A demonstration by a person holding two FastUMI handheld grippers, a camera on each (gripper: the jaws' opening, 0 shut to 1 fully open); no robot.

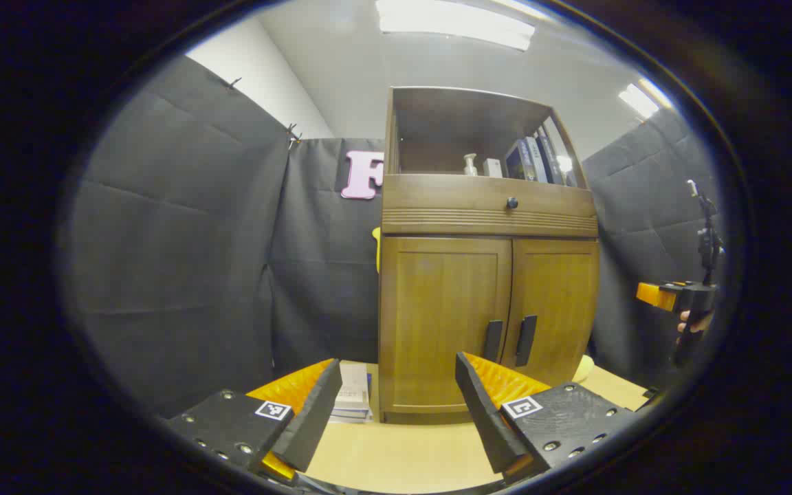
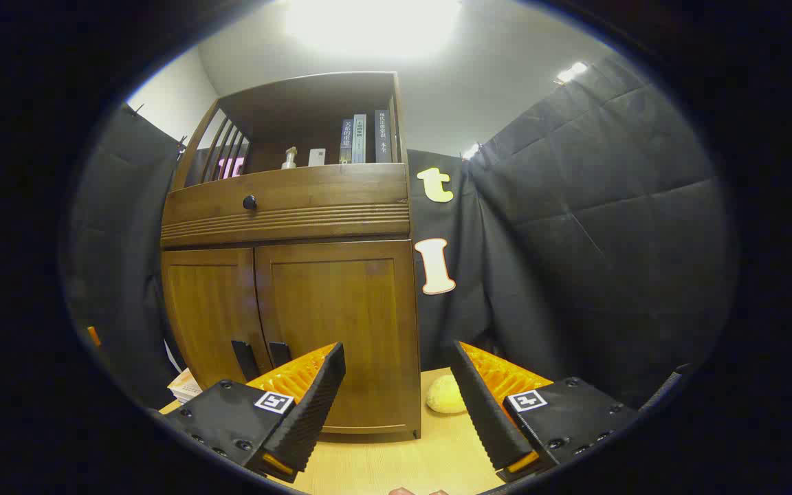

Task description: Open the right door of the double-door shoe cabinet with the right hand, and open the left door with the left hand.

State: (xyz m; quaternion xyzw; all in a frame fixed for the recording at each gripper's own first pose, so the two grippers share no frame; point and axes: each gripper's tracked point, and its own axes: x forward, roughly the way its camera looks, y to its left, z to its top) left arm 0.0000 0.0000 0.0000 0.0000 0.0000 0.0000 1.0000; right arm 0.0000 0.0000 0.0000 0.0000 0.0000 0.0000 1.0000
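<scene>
Left gripper view: the left gripper (image 1: 396, 405) sits spread wide at six o'clock, fingers well apart, nothing between them and nothing touched; bare table (image 1: 403, 454) shows through the gap. Dead ahead stands the shoe cabinet (image 1: 485, 254), upright on the table, both doors flush and closed; the left door (image 1: 444, 320) fills the centre, the right door (image 1: 557, 302) lies toward three o'clock of it. Two dark handles meet at the seam, the left handle (image 1: 492, 340) just beside the right handle (image 1: 526, 339); the gripper's finger at five o'clock overlaps the cabinet's foot in the picture, though whether it touches I cannot tell. Above the doors runs a drawer with a round knob (image 1: 511, 203); over that an open shelf with books (image 1: 530, 159) and a small bottle (image 1: 469, 164). Out at three o'clock a hand (image 1: 691, 323) holds the other gripper, well apart from the cabinet.

Right gripper view: the right gripper (image 2: 396, 405) is likewise released, fingers splayed and gripping nothing; the cabinet stands at ten o'clock, doors closed, handles near the finger at seven o'clock. A yellow sponge-like lump (image 2: 446, 398) rests on the table between the fingers, at the cabinet's corner; a stack of papers (image 2: 183, 386) lies at eight o'clock.
</scene>
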